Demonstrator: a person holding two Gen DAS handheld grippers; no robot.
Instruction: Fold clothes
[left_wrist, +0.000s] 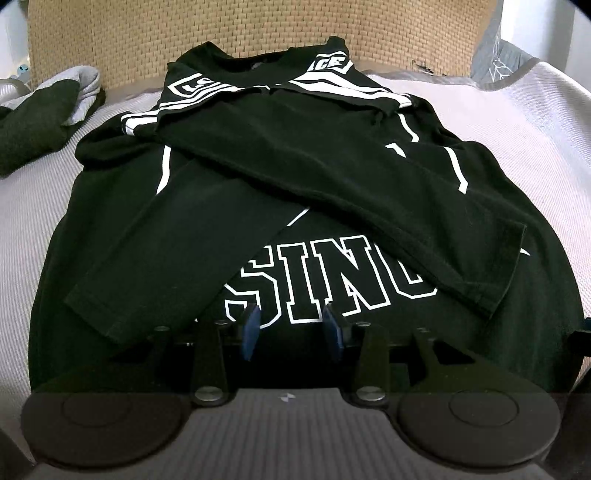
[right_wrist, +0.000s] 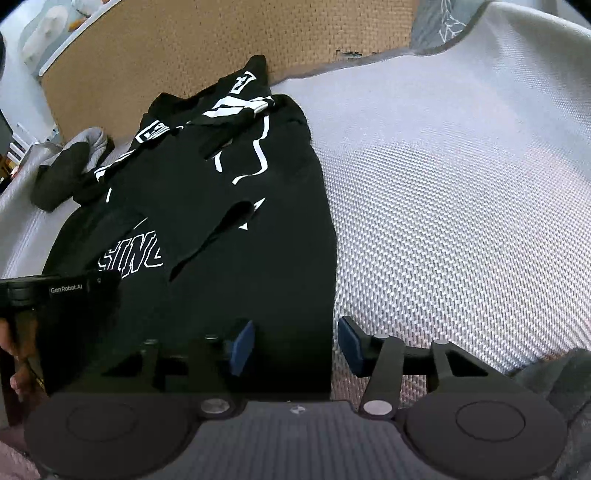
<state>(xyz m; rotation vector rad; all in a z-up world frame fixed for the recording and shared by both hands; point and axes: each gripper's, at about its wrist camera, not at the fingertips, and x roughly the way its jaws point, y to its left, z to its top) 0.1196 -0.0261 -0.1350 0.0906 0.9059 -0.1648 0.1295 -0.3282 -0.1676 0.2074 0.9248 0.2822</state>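
Observation:
A black long-sleeved shirt (left_wrist: 295, 177) with white lettering lies flat on the grey bed cover (left_wrist: 517, 155), its two sleeves crossed over the chest. My left gripper (left_wrist: 291, 330) hovers over the shirt's near hem, below the white print. Its blue pads (left_wrist: 251, 328) stand apart with nothing pinched between them. In the right wrist view the shirt (right_wrist: 229, 229) fills the left half. My right gripper (right_wrist: 295, 345) straddles the shirt's right edge near the hem. One pad (right_wrist: 242, 345) is over black cloth and the other over the cover, neither pressing. The left gripper's body (right_wrist: 55, 291) shows at the left.
A woven tan headboard (left_wrist: 258, 33) rises behind the shirt's collar. A dark green and grey garment (left_wrist: 40, 114) is heaped at the far left of the bed. A grey patterned pillow (left_wrist: 498, 55) sits at the far right. Bare cover (right_wrist: 461, 221) stretches right of the shirt. A hand (right_wrist: 16, 369) holds the left gripper.

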